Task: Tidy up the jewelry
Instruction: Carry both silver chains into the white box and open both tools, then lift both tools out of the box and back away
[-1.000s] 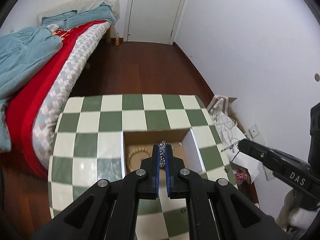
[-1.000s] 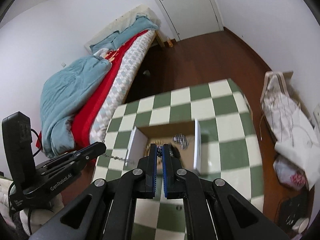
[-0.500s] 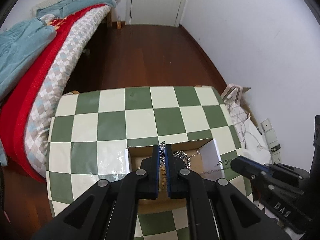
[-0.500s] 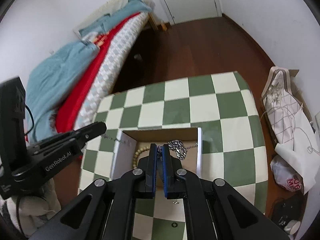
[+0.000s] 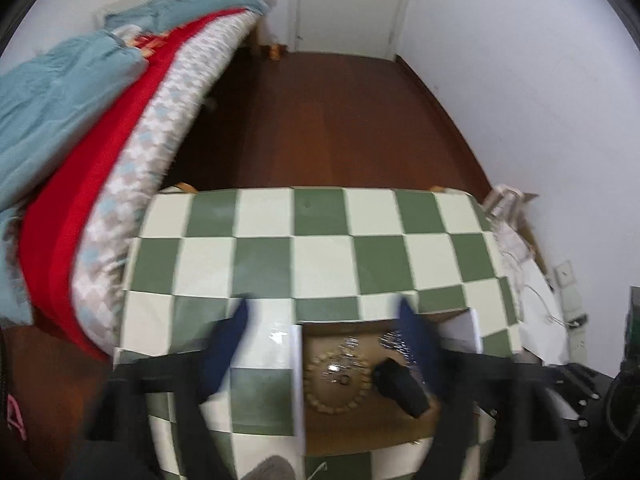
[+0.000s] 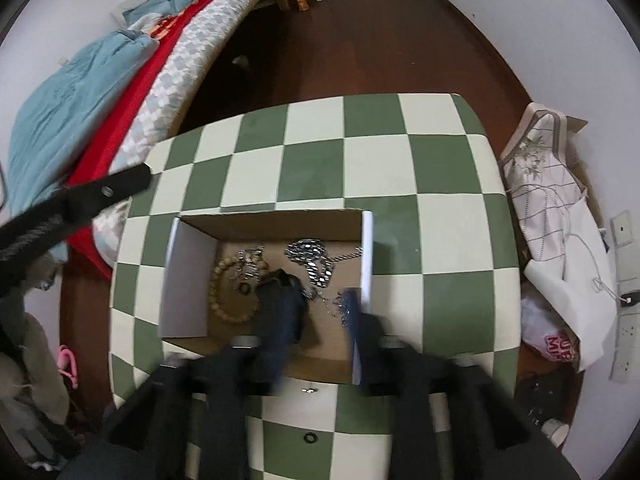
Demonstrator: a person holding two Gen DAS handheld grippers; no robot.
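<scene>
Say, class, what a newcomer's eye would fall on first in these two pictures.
First the green-and-white checked table, filling the middle of both views. On it sits an open cardboard box holding a ring of wooden beads on its left and a heap of silver chain toward its right. Both grippers, left and right, hang open over the box.

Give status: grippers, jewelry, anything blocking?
Left gripper open, right gripper open, both empty. Chains and bead bracelet lying in box. Two small rings outside on table; nothing blocking.
</scene>
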